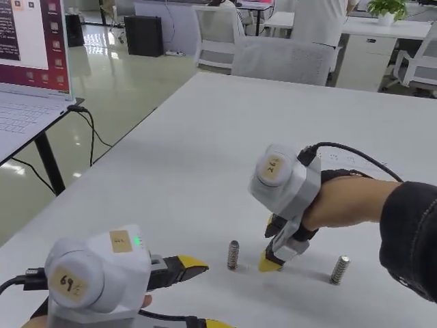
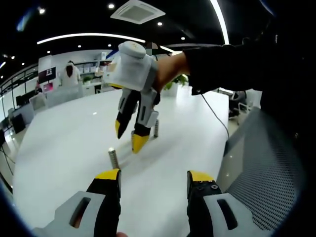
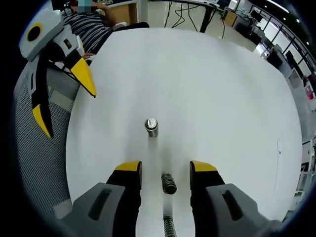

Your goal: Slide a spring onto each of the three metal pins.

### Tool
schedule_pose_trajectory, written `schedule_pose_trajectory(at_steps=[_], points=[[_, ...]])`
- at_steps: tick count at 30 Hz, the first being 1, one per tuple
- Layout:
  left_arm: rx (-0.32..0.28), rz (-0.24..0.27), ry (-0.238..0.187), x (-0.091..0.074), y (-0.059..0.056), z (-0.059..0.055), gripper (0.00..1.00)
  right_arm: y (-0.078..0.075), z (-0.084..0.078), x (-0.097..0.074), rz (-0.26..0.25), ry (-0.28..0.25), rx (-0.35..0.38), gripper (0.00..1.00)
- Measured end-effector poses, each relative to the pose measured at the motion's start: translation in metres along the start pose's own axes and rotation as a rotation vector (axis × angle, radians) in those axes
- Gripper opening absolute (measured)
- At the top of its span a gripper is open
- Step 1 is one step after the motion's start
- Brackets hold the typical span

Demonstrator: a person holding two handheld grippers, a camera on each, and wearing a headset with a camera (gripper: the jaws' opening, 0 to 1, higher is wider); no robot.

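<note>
Right gripper (image 3: 166,167): held tip-down over the table (image 1: 205,171). Its jaws are parted to a moderate gap and nothing is clamped.
Middle spring (image 3: 169,182): a dark coil is seen between those jaws, apart from both. Whether a pin runs through it cannot be told.
Capped spring (image 1: 233,255): stood upright just beside the right gripper's yellow tip, with a bright metal top above the coil — taken to be a pin already sleeved.
Outer spring (image 1: 339,270): stood upright on the other side of the same gripper, below the person's sleeve. A pale cap is likewise shown.
Left gripper (image 2: 154,175): held low and near, with jaws spread wide and empty, aimed toward the springs.
Step in hand: judged to be the third and last spring — either to be gripped or already seated.
Next move: the middle spring is to be checked for seating. If it is loose, the jaws must be narrowed squarely on it and the coil kept vertical over its pin.
</note>
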State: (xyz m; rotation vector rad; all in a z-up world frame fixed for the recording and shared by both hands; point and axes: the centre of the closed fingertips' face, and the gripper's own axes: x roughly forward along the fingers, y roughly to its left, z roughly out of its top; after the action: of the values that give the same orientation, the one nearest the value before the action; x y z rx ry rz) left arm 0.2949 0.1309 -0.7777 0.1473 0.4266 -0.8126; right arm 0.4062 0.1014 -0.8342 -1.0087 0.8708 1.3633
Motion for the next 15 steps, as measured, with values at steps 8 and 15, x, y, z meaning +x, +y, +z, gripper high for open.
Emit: schedule_pose_trajectory(at_steps=[8,15], points=[[0.000,-0.003,0.003,0.000,-0.001,-0.001,0.48,-0.003,-0.011,-0.006,-0.022,-0.031,0.039,0.42],[0.000,-0.005,0.005,0.001,-0.002,-0.001,0.48,-0.004,-0.022,-0.012,-0.039,-0.057,0.078,0.45]])
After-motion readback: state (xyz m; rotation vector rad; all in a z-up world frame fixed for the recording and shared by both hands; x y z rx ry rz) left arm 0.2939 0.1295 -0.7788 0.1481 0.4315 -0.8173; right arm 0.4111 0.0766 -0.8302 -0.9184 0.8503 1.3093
